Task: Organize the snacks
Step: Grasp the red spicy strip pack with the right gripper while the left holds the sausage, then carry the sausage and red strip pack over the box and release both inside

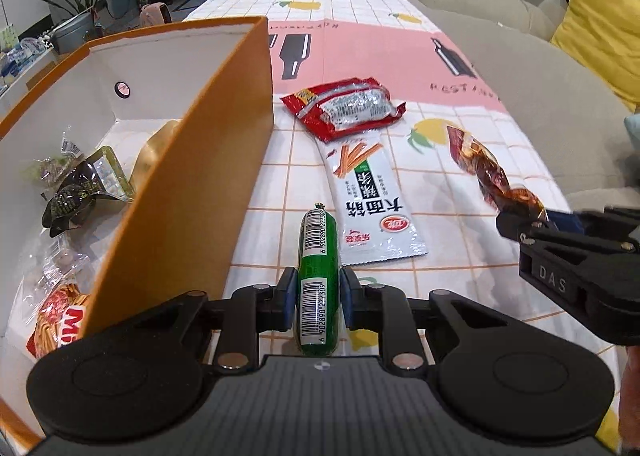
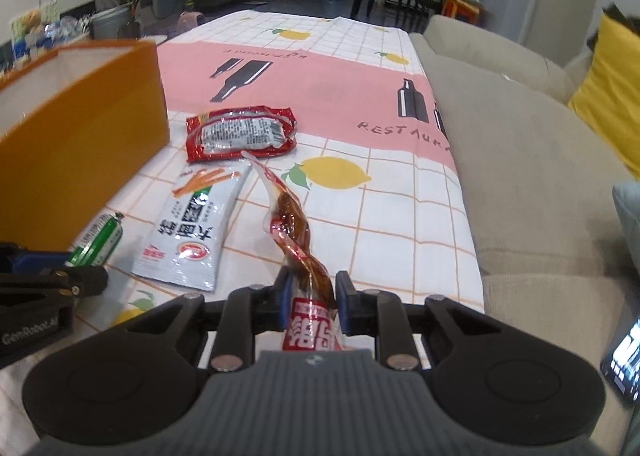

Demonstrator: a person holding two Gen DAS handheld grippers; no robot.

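The left gripper [image 1: 318,298] was clamped on a green sausage [image 1: 318,256], which stuck out forward just beside the orange box [image 1: 192,183]. The right gripper [image 2: 311,302] was clamped on the end of a twisted red-brown snack pack [image 2: 294,232], lifted off the lemon-print tablecloth [image 2: 400,215]. Between the two lay a white packet [image 2: 192,223] and, beyond it, a red packet [image 2: 240,131], both flat on the cloth. Several wrapped snacks [image 1: 80,191] already sat inside the box. A beige sofa [image 2: 520,175] ran along the table's right edge.
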